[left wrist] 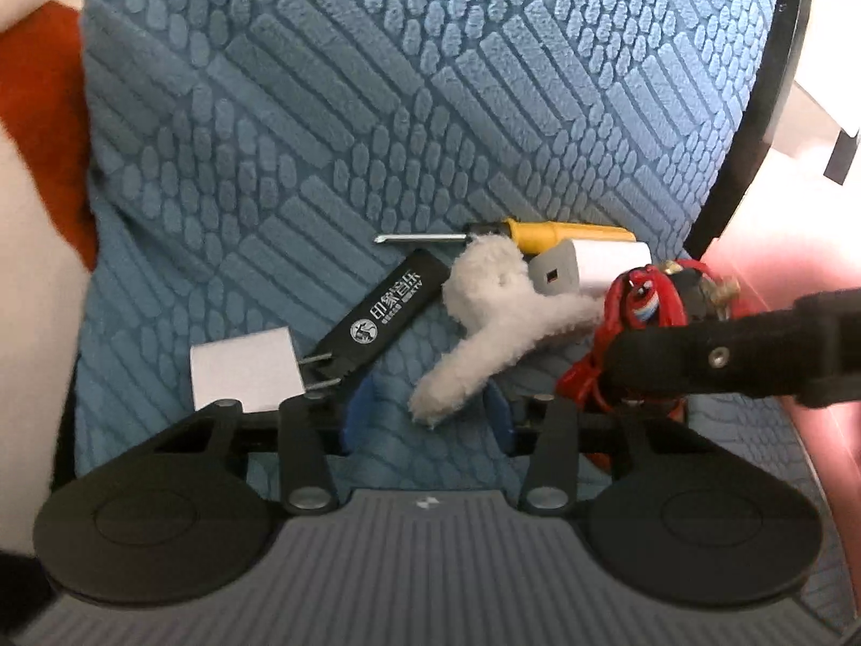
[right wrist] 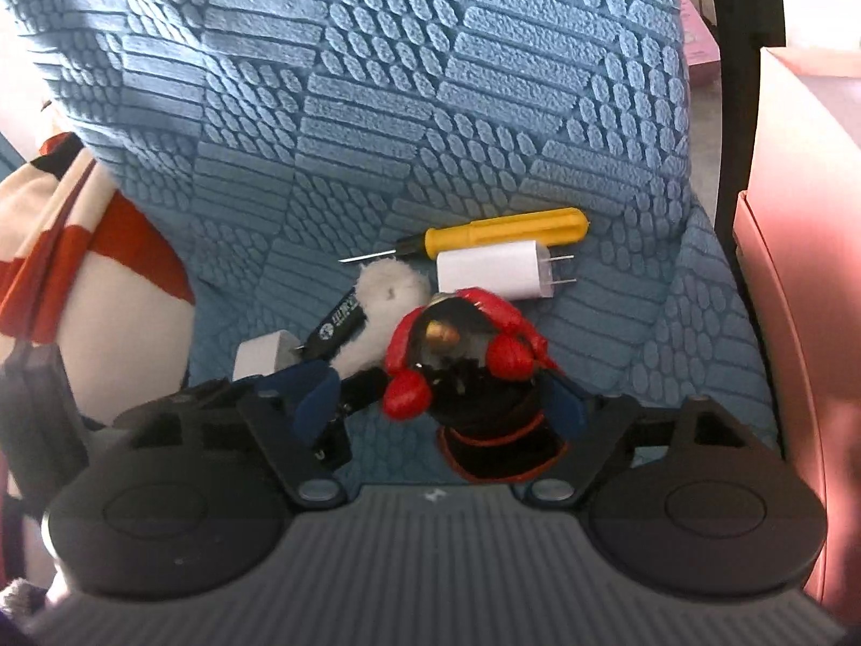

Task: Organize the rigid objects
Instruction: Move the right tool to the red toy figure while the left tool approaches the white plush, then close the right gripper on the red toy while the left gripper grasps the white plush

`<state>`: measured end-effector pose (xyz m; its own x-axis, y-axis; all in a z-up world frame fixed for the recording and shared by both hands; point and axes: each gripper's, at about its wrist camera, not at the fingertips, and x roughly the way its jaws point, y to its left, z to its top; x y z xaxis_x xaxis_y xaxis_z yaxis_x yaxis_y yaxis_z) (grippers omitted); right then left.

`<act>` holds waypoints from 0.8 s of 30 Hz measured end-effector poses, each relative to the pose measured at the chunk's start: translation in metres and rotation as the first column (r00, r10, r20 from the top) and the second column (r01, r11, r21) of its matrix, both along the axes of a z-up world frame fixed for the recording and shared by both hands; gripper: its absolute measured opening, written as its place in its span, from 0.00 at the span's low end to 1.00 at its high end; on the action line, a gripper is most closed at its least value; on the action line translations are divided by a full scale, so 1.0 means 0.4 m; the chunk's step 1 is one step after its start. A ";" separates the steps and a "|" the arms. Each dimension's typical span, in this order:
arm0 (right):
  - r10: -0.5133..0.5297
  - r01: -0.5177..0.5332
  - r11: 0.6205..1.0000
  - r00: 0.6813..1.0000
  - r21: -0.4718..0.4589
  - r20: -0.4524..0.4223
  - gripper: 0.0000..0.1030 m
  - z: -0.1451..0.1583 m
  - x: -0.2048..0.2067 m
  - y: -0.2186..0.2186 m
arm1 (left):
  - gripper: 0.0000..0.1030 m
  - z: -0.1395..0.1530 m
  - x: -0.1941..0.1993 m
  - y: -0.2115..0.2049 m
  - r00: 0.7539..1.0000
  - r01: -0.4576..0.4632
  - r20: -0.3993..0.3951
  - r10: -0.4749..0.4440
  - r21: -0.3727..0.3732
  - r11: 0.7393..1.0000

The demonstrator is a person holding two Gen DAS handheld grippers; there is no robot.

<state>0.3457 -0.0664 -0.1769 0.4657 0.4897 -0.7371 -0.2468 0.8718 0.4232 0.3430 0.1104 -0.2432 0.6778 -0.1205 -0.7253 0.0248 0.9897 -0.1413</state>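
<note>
Nearest the left gripper [left wrist: 425, 420], the fluffy white plush piece [left wrist: 487, 317] lies with its lower tip between the blue pads [left wrist: 359, 413]; the jaws stand apart around it and I see no pad pressing, so it looks unclenched. The right gripper [right wrist: 446, 409] likewise straddles the red-and-black toy figure with boxing gloves [right wrist: 457, 360], its blue fingers [right wrist: 315, 404] on either side; whether they actually touch it I cannot tell.

Everything sits in one loose heap on the blue textured cushion [left wrist: 376, 107], so sorting appears barely begun; nothing looks set apart.

Just beyond, the small white plug adapter [left wrist: 245, 374] points its prongs right toward the flat black bar with white lettering [left wrist: 385, 312], whose long axis runs diagonally up to the right. Further back, a white rectangular charger [right wrist: 492, 269] lies crosswise, prongs right in the right wrist view. Farthest, the yellow-handled screwdriver [right wrist: 500, 234] lies nearly level, tip pointing left.
</note>
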 end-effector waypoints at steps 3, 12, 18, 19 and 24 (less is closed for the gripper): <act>-0.013 0.013 1.000 1.000 -0.010 0.003 0.60 -0.002 0.005 -0.007 | 0.29 -0.003 0.008 -0.009 1.000 0.007 0.007 -0.007 0.017 1.000; -0.019 0.020 0.999 0.999 -0.030 0.030 0.60 0.037 -0.037 -0.037 | 0.20 0.022 -0.039 -0.019 0.999 -0.047 -0.016 0.046 -0.055 0.997; 0.009 -0.007 0.998 0.999 -0.061 0.039 0.60 0.066 -0.105 -0.050 | 0.15 0.032 -0.122 -0.051 0.993 -0.102 -0.063 0.096 -0.100 0.990; 0.015 -0.012 0.998 0.999 -0.063 0.038 0.60 0.069 -0.118 -0.052 | 0.15 0.035 -0.138 -0.054 0.992 -0.113 -0.066 0.107 -0.102 0.988; 0.041 -0.038 0.995 0.998 -0.090 0.038 0.60 0.086 -0.188 -0.067 | 0.15 0.039 -0.223 -0.062 0.984 -0.155 -0.104 0.143 -0.122 0.980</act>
<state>0.2706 -0.0932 -0.1426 0.4774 0.4410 -0.7600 -0.2969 0.8950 0.3329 0.2539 0.0856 -0.2276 0.6249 -0.1202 -0.7714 -0.1412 0.9544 -0.2631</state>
